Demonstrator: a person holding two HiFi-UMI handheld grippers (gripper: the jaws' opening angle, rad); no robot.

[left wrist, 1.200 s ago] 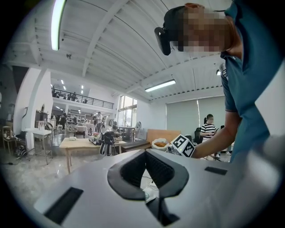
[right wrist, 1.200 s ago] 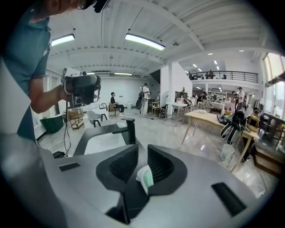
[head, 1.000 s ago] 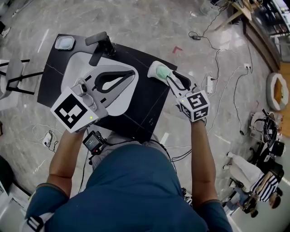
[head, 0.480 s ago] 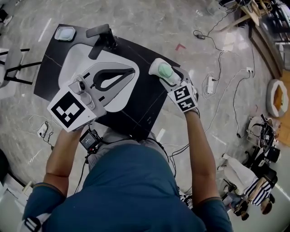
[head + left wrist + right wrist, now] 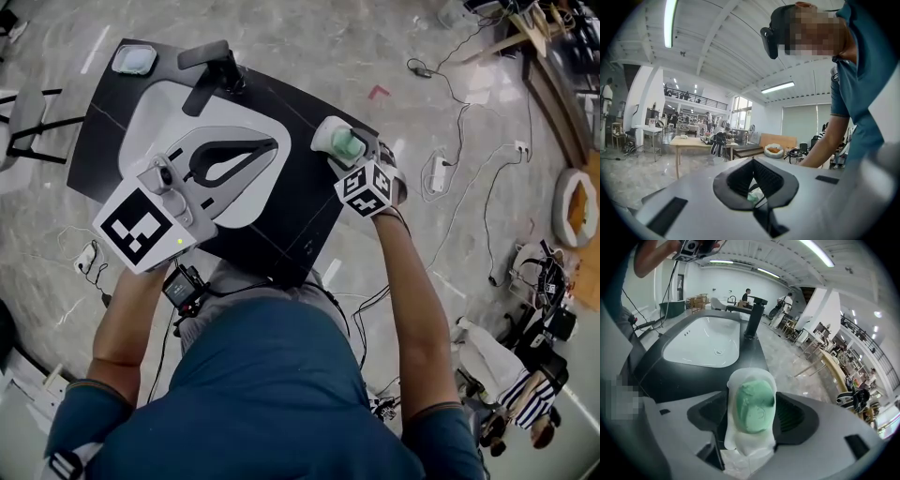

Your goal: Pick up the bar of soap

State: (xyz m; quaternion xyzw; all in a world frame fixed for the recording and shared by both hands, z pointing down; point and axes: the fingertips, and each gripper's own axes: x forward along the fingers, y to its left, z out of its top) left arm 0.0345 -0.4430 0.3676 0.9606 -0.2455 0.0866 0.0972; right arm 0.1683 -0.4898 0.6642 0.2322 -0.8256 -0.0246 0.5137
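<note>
- Soap [image 5: 754, 406] lies in its white dish [image 5: 740, 380] at 3 o'clock of the sink [image 5: 155, 98].
- My right gripper [image 5: 347, 142] has just opened its jaws wide; they flank the bar without pressing. I keep them centred, off the dish rim.
- My left gripper [image 5: 272, 147] has its jaws closed, empty.

The left gripper [image 5: 272, 147] covers the near side of the sink [image 5: 155, 101]. The near end of the soap dish [image 5: 750, 374] is hidden behind the body of the right gripper [image 5: 751, 411]. A pale scrap [image 5: 753, 196] past the left jaws is too small to tell.
</note>
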